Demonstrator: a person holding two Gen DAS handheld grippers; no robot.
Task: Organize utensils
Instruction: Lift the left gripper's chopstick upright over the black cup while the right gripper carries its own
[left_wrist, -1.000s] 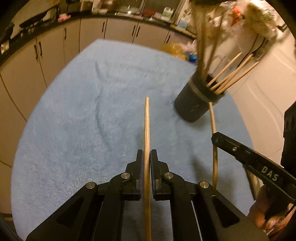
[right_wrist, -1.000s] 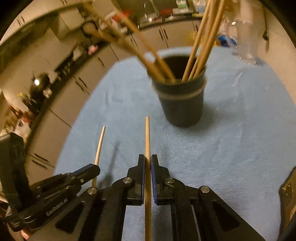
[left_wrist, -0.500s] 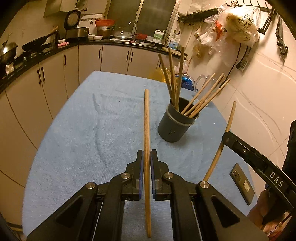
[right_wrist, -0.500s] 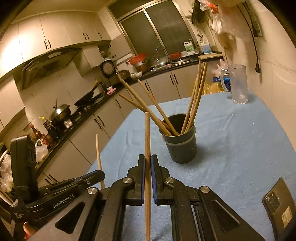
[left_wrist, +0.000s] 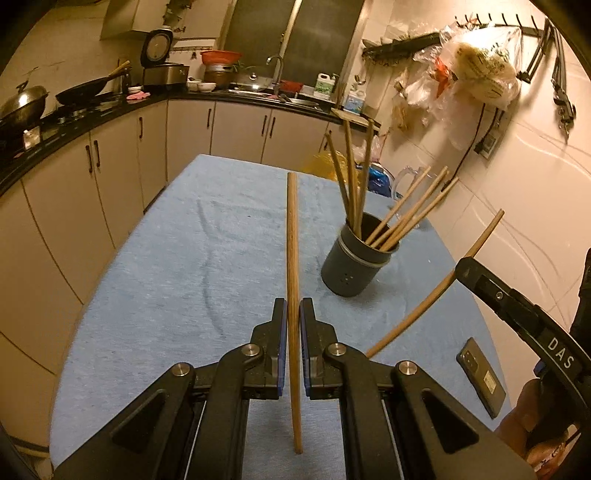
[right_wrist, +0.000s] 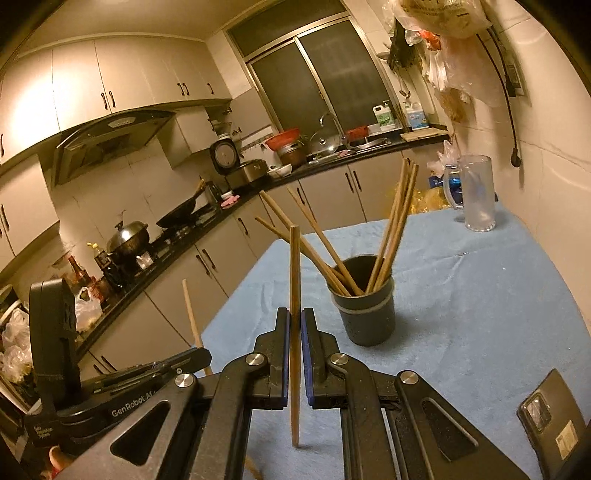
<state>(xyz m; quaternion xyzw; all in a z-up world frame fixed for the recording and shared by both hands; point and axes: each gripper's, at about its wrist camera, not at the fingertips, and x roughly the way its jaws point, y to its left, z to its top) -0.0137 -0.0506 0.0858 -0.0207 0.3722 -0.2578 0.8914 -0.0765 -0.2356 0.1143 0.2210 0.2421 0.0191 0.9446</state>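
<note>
Now that both chopsticks have been lifted clear of the blue table (left_wrist: 147, 295), each hand-held gripper, left (left_wrist: 293, 306) and right (right_wrist: 294, 314), stays clamped on its chopstick, left (left_wrist: 292, 236) and right (right_wrist: 294, 269), ready for the dark holder (left_wrist: 354, 266) at two o'clock.

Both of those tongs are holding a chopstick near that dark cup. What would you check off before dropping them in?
1. Left tongs clamped on their chopstick: ok, pads pressed on both sides.
2. Right tongs clamped on their chopstick: ok.
3. Dark cup upright on the blue cloth: ok.
4. Room in the cup: ok, the chopsticks inside lean to two sides and leave a gap in the middle.
5. Chopsticks over the cup mouth: not ok, both are short of it.
6. Phone clear of the path: ok, it lies at the near edge, apart from the cup.
</note>
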